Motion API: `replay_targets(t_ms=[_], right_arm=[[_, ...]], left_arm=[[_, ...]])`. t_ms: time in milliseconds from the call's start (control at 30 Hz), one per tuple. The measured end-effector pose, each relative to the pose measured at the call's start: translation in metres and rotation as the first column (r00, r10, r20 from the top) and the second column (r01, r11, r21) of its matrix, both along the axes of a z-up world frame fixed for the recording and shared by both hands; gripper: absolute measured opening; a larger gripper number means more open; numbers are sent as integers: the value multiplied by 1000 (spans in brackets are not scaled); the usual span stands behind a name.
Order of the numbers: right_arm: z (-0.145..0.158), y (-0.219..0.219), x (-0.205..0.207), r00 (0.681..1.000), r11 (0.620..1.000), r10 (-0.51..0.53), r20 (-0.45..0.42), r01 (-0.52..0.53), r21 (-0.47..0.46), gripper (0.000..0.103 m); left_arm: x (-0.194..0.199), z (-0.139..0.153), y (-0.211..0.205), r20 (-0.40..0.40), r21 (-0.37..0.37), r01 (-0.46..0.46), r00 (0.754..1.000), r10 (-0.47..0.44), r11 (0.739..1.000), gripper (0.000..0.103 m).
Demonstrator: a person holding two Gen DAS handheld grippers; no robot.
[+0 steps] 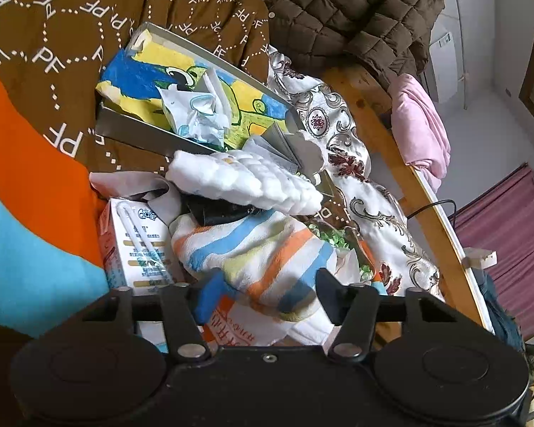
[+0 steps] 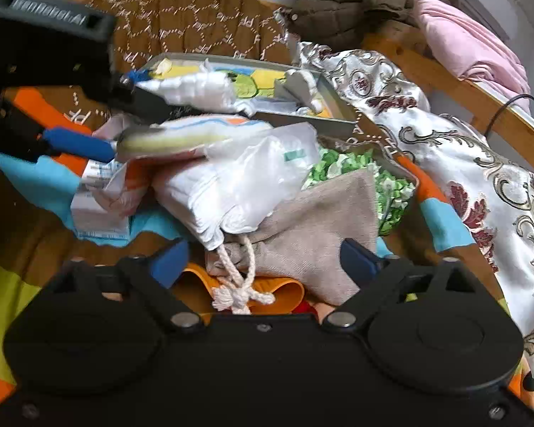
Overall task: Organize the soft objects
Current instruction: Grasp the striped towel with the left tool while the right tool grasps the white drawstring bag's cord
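Striped towel [image 1: 252, 249] sits between your left claw [image 1: 267, 299] pads, jaws half closed around it; whether they press it you cannot tell. Your right claw [image 2: 267, 259] stands wide around a beige drawstring pouch [image 2: 309, 238], not touching. Readable writing: "PF" repeats across the brown quilt [image 1: 71, 17]; the milk carton's [image 1: 135, 242] print is too small. Behind lies the metal tray [image 1: 195, 99], crowded. Room is tight; the bed's wooden edge [image 1: 391, 135] runs right.
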State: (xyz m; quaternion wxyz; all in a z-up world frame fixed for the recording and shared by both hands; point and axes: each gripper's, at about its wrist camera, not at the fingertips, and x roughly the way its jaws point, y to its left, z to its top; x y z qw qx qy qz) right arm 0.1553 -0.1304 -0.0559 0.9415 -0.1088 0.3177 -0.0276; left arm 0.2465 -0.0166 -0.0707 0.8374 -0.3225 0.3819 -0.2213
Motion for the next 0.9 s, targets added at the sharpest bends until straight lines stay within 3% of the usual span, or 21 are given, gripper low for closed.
replay_targets(t_ms=[100, 267, 467, 700, 900], right_arm=[[-4, 6, 6, 1000, 1000, 16, -6, -16, -18, 80], [-11, 13, 19, 999, 999, 34, -32, -35, -17, 67], [-16, 17, 27, 998, 999, 38, -44, -38, 5, 66], [-25, 17, 35, 997, 999, 34, -75, -35, -8, 49], [-27, 16, 34, 995, 999, 39, -93, -40, -13, 34]], left_arm=[[5, -5, 0, -21, -18, 9, 1000, -9, 1000, 46], [10, -12, 1, -73, -68, 22, 997, -27, 997, 46], [16, -18, 2, -109, -131, 6, 994, -20, 991, 46], [17, -22, -2, -110, -121, 29, 993, -43, 992, 19], [14, -19, -3, -94, -103, 37, 994, -47, 994, 10]])
